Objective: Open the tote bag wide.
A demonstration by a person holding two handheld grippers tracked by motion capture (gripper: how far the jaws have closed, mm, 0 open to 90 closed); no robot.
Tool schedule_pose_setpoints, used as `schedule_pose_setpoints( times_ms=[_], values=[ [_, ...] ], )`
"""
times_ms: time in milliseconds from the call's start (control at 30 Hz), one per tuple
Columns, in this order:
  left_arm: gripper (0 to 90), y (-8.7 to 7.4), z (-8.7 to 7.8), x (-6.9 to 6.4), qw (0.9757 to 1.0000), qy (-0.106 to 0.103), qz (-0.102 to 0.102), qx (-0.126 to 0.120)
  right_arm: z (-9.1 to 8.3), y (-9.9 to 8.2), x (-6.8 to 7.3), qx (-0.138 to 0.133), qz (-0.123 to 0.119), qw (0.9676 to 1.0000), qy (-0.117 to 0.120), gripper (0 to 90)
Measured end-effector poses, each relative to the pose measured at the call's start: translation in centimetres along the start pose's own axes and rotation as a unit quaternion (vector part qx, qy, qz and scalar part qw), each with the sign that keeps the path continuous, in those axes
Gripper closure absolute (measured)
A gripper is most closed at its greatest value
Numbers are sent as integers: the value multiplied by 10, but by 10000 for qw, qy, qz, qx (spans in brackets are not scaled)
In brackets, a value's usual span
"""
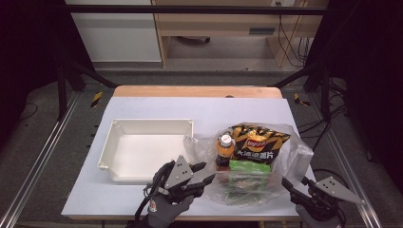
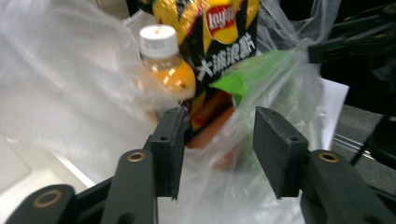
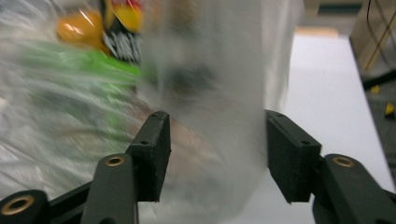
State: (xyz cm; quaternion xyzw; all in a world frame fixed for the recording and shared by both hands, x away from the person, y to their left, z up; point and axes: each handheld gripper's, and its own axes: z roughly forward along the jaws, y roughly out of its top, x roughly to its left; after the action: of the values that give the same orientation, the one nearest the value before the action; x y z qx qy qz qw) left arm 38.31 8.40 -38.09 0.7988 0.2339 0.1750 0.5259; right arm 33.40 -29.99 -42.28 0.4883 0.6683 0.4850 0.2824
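The left gripper (image 1: pixel 203 172) sits at the near left edge of a clear plastic bag (image 1: pixel 290 156), its fingers (image 2: pixel 168 144) spread apart with loose bag film lying in the gap but neither pad pressing on it. Just past those fingertips, inside the bag, a bottle of orange drink (image 2: pixel 166 65) with a white cap stands upright, and beside it, further from the fingers, a black and yellow chip bag (image 2: pixel 224 37) leans with a green packet (image 2: pixel 252 74) in front of it. The right gripper (image 1: pixel 295 186) is at the near right corner of the same bag, its fingers (image 3: pixel 154 154) also spread, with the blurred wall of the bag between them and not clamped. Beyond its fingertips the green packet and the orange bottle show through the plastic, smeared by blur. The bag rests on the white table (image 1: pixel 157 107), between the two pairs of fingertips in the high view. A white tray (image 1: pixel 116 137) stands just beyond and to the outer side of the left fingers, close to the bag's left edge.
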Motion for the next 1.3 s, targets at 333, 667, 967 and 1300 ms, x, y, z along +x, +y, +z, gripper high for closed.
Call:
schedule_pose_setpoints(
  times_ms=[333, 667, 967, 1300],
  values=[
    [653, -27, 42, 21, 9955, -1, -189, 928, 2, 12, -2, 14, 5, 9999, -126, 866],
    [689, -63, 68, 9, 9863, -215, -162, 1626, 21, -22, -21, 733, 379, 9966, -47, 900],
    [664, -79, 75, 6, 9852, -156, -237, 1688, 43, -38, -28, 1354, 670, 9884, -130, 900],
    [645, -84, 73, 3, 9877, -187, -169, 1543, 50, -47, -28, 1449, 575, 9874, -273, 782]
  ],
)
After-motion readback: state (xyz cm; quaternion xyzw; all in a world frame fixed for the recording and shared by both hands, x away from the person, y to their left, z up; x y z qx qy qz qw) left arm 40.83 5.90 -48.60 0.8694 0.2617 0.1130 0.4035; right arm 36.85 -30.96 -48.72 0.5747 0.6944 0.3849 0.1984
